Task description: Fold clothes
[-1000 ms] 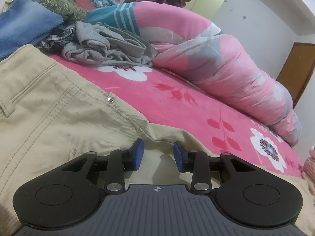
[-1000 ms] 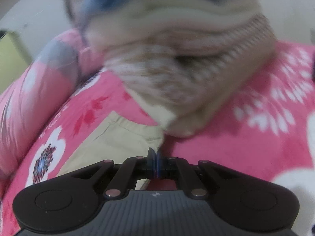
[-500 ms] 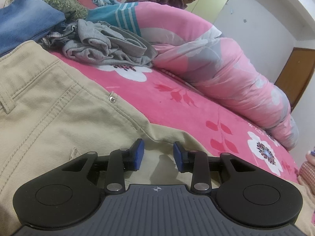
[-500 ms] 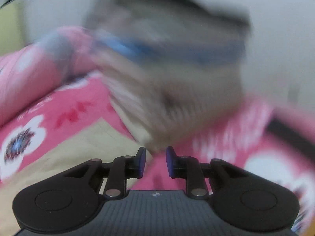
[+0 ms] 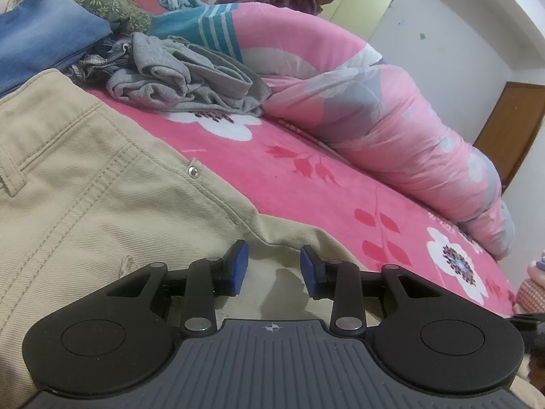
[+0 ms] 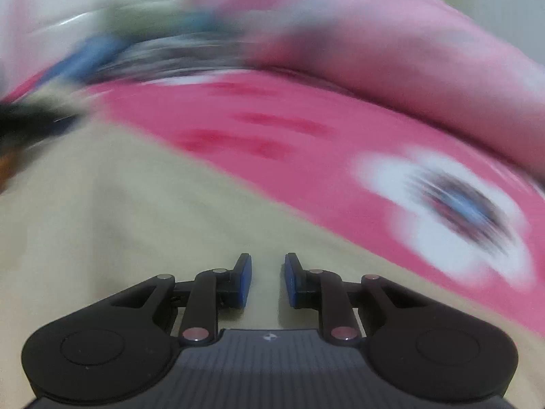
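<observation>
Nearest, the left gripper (image 5: 274,267) hangs with jaws apart, empty, over tan trousers (image 5: 78,184) spread on the pink sheet (image 5: 306,184). The right gripper (image 6: 268,281) is likewise parted over the same fabric. Farther: grey clothes (image 5: 190,81), then a pink duvet (image 5: 374,109).

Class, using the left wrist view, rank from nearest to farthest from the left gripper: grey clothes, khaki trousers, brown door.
From the left gripper:
1. Khaki trousers, directly beneath.
2. Grey clothes, ahead, left.
3. Brown door, far right wall.
</observation>
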Action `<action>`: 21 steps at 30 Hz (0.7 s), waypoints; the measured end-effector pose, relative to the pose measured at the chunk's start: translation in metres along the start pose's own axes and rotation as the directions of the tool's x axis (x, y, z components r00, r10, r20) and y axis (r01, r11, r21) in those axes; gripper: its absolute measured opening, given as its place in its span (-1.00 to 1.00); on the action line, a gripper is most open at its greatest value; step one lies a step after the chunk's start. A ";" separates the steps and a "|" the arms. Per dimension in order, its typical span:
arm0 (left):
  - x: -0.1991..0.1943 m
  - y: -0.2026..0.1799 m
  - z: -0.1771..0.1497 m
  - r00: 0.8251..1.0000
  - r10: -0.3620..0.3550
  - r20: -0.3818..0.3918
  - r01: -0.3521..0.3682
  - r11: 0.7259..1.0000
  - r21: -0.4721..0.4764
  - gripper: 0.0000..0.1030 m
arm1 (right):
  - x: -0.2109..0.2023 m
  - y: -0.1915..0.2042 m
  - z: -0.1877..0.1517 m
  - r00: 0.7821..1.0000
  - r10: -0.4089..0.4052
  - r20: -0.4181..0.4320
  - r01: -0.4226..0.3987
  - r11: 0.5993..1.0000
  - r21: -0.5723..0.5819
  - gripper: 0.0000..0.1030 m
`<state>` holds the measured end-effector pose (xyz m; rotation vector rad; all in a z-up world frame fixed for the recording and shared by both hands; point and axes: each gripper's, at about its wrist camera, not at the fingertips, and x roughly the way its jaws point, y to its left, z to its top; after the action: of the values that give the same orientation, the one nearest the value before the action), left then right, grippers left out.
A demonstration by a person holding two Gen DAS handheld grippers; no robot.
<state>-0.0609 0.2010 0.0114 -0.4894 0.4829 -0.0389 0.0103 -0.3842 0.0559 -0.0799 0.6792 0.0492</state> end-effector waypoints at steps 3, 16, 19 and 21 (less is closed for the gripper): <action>0.000 0.000 0.000 1.000 0.001 0.000 -0.001 1.000 0.002 -0.32 | 0.025 -0.004 0.003 0.998 0.057 -0.039 -0.059 0.997 -0.044 -0.59; -0.001 -0.001 0.000 1.000 0.007 -0.001 -0.007 1.000 0.005 -0.32 | 0.003 0.012 0.006 0.989 0.145 0.005 -0.143 0.985 -0.098 -0.59; -0.001 -0.001 0.000 1.000 0.006 -0.002 -0.006 1.000 0.003 -0.32 | 0.039 -0.008 0.015 0.996 -0.068 -0.050 0.062 0.992 -0.114 -0.57; -0.001 -0.001 0.000 1.000 0.004 -0.002 -0.004 1.000 0.001 -0.32 | 0.026 -0.045 0.017 0.973 -0.221 -0.065 0.224 0.974 0.031 -0.53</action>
<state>-0.0615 0.2002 0.0122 -0.4870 0.4858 -0.0353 0.0446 -0.4269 0.0550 -0.1213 0.7286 -0.1823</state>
